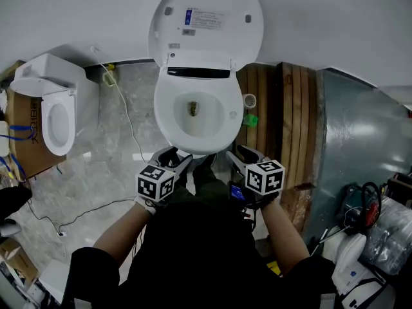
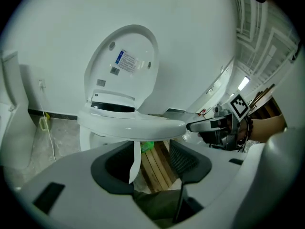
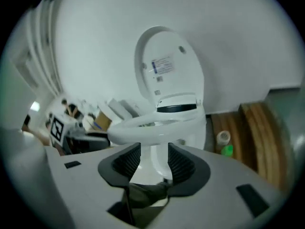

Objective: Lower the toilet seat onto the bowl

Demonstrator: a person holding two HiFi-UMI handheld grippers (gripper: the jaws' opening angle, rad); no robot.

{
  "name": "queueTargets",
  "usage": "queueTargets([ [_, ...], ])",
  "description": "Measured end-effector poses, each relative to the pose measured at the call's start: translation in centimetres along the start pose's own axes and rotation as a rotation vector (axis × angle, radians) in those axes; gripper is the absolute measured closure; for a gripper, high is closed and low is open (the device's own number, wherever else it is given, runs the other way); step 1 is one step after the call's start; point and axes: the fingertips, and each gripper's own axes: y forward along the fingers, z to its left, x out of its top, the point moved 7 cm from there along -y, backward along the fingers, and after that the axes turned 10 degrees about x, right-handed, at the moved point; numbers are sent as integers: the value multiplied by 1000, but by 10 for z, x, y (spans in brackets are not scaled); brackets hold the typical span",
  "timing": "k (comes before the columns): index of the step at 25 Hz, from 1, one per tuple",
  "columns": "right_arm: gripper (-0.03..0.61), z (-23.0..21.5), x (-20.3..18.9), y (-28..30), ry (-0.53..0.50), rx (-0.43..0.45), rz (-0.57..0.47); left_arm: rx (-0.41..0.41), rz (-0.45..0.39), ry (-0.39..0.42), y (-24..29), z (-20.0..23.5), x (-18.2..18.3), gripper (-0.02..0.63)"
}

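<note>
Near - left gripper (image 1: 174, 157) and right gripper (image 1: 241, 153) gape wide, both empty, just short of the bowl's (image 1: 214, 120) front rim. The seat (image 1: 165, 108) seems to lie flat on the bowl - stiff, light, slippery plastic; grip its front edge. Far, lid (image 1: 206, 37) upright.

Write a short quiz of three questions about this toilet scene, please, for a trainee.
1. True or false: the toilet lid stands upright.
2. What do the jaws of the left gripper hold? A) the lid B) a cable C) nothing
3. Fill in: in the head view, the small green thing lies to the ___ of the bowl.
Key: 1 true; 2 C; 3 right.
</note>
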Motion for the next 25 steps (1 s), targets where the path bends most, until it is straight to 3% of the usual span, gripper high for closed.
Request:
queueTargets([
  [2, 382, -4, -5, 1, 233, 133, -75, -20, -1, -36, -1, 1, -3, 376],
  [4, 382, -6, -10, 4, 398, 220, -125, -43, -6, -91, -3, 4, -6, 376],
  [8, 374, -13, -16, 13, 618, 275, -187, -93, -23, -282, -6, 13, -15, 376],
  [12, 348, -24, -19, 23, 702, 260, -188, -124, -34, -558, -6, 29, -25, 376],
  [15, 348, -31, -20, 32, 723, 247, -155, -106, -52, -691, -5, 44, -31, 376],
  [20, 348, -36, -27, 43, 752, 227, -146, -104, -73, -786, -4, 58, -36, 376],
  [25, 353, -42, -35, 48, 783, 225, -138, -111, -74, -799, 4, 66, -33, 376],
])
